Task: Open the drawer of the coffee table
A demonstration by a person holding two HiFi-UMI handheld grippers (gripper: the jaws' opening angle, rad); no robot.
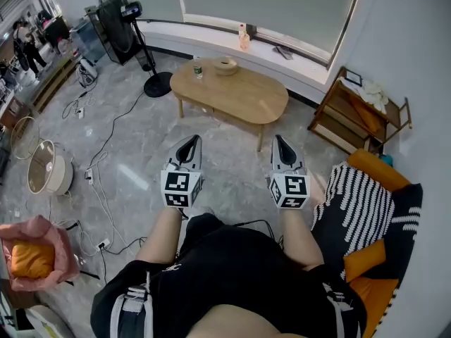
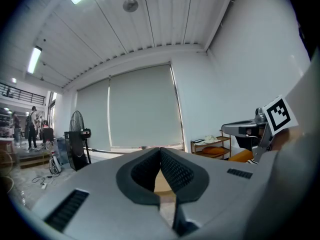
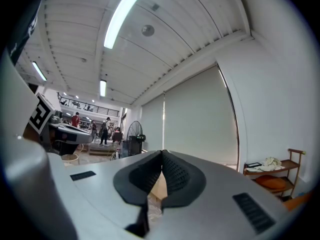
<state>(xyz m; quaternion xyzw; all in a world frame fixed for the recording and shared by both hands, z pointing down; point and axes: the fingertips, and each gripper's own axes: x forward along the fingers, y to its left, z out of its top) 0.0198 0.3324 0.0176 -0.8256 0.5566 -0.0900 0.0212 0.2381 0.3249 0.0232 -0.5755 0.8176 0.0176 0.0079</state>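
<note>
The oval wooden coffee table [image 1: 246,98] stands on the marble floor ahead of me, well beyond both grippers. A small bottle [image 1: 198,67] and a wooden bowl [image 1: 226,65] rest at its far left end. I cannot make out its drawer from here. My left gripper [image 1: 191,143] is held out level toward the table, shut and empty. To its right my right gripper [image 1: 280,143] points the same way, also shut with nothing in it. A sliver of the tabletop [image 2: 162,184] shows behind the left jaws, and of the same tabletop [image 3: 159,188] behind the right jaws.
A standing fan [image 1: 123,27] is left of the table, with cables [image 1: 99,182] trailing across the floor. A wooden shelf [image 1: 359,115] stands at the right wall, and a sofa with striped and orange cushions [image 1: 370,217] is beside me. People stand far off at the upper left.
</note>
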